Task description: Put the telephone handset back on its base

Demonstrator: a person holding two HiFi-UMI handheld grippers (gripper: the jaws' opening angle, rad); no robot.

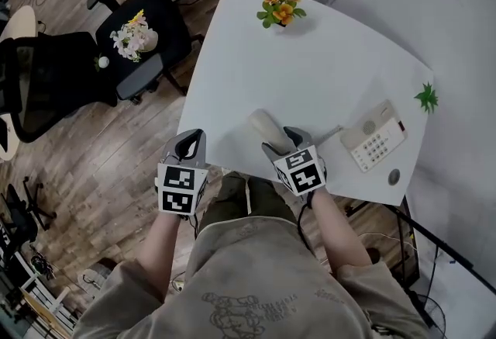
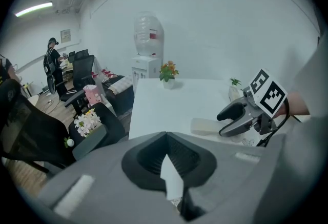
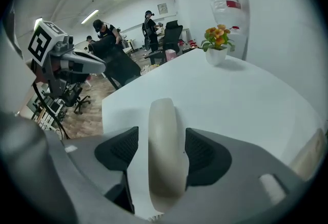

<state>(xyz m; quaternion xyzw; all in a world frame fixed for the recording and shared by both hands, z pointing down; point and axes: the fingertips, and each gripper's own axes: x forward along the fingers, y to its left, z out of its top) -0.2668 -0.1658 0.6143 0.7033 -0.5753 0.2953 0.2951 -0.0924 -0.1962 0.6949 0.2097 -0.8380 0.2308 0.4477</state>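
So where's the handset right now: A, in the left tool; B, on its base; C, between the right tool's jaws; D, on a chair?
C: the handset lies on the table between the right tool's jaws, apart from the base.

A beige push-button telephone base point(image 1: 375, 136) sits near the right edge of the white table point(image 1: 310, 58). Well left of the base lies the cream handset point(image 1: 266, 125), with the right gripper point(image 1: 288, 145) at its near end. The left gripper point(image 1: 186, 151) hangs farther left, at the table's edge.
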